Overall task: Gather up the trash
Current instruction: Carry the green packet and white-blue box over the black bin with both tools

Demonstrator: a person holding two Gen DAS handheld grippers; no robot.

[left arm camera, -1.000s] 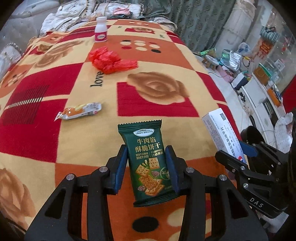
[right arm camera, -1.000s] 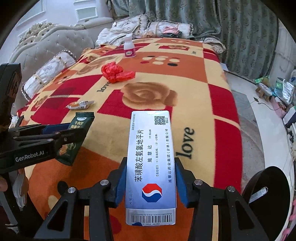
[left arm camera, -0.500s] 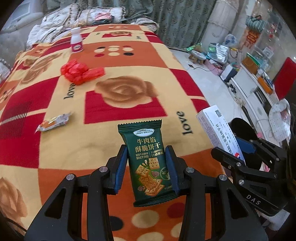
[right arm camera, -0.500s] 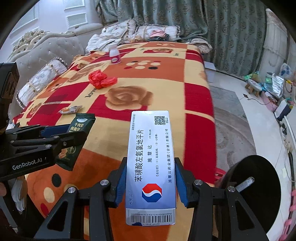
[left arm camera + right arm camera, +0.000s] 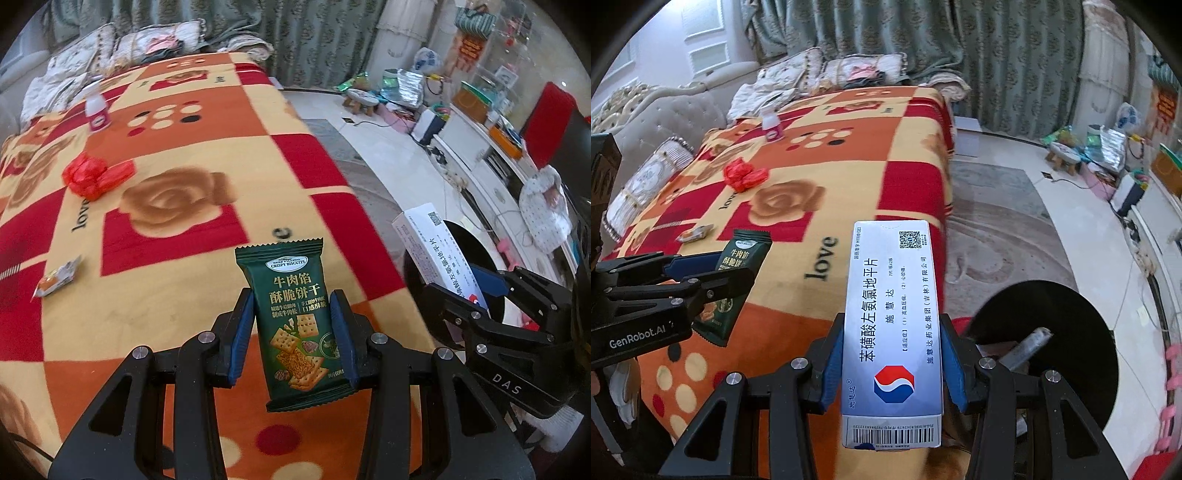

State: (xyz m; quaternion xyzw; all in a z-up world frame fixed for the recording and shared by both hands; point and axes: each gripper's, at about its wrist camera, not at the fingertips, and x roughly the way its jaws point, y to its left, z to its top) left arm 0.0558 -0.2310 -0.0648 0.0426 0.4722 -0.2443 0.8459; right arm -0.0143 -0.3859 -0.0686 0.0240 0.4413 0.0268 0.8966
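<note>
2 clenched grips — left gripper on biscuit packet, right gripper on medicine box, bin half-hidden.

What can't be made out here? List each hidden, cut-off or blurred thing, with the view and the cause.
- Black bin: in the right wrist view its inside is dark; the medicine box and right gripper hide its left rim.
- Biscuit packet: in the left wrist view its side edges sit behind the left gripper pads.
- Small wrapper: print blurred, left wrist view.
- White bottle: label too small, right wrist view.
</note>
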